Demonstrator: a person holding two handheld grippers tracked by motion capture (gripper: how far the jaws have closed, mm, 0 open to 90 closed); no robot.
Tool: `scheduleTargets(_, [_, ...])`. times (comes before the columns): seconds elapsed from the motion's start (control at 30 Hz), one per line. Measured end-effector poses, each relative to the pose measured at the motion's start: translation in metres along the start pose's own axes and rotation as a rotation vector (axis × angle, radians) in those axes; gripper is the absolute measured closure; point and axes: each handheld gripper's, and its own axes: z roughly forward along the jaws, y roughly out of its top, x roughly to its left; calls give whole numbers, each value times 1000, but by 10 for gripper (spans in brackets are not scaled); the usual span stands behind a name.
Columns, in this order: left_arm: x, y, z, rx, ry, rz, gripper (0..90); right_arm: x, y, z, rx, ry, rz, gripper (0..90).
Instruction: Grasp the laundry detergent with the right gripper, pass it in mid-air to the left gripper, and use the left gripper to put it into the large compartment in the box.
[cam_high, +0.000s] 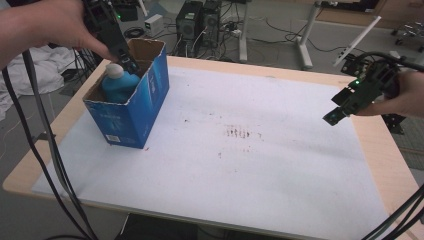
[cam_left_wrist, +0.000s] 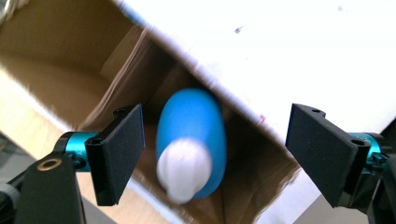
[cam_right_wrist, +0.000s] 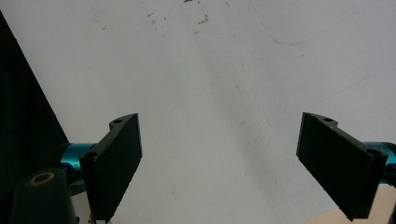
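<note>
An open blue cardboard box (cam_high: 131, 107) stands at the back left of the white sheet (cam_high: 260, 170). Inside it a blue bottle (cam_high: 119, 84) with a white cap stands upright. My left gripper (cam_high: 129, 64) hangs just above the box's opening, near the cap. In the left gripper view its jaws (cam_left_wrist: 219, 149) stand wide apart on either side of the bottle (cam_left_wrist: 191, 126), and the pads do not touch it. My right gripper (cam_high: 332, 116) hovers over the sheet's right edge. It (cam_right_wrist: 233, 163) is open, with nothing between its pads.
The wooden table (cam_high: 380, 145) shows around the sheet. Small dark stains (cam_high: 239, 133) mark the sheet's middle. Black cables (cam_high: 45, 150) trail off the left side. Computer towers (cam_high: 197, 20) and a desk leg (cam_high: 306, 35) stand on the floor behind the table.
</note>
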Motion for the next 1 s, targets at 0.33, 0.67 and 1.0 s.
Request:
scheduleTargets(0.33, [-28,47,15,5,-45,145,193,13,-1,-6,-21,-19,2,135])
scheduleTargets(0.67, [-57,84,37,45,-82,261,193,16,-7,-11,-44,-30,17,135])
scheduleTargets(1.0, [-69,97,48,47,-99,292,193,16,-11,-16,-54,-38,28,135])
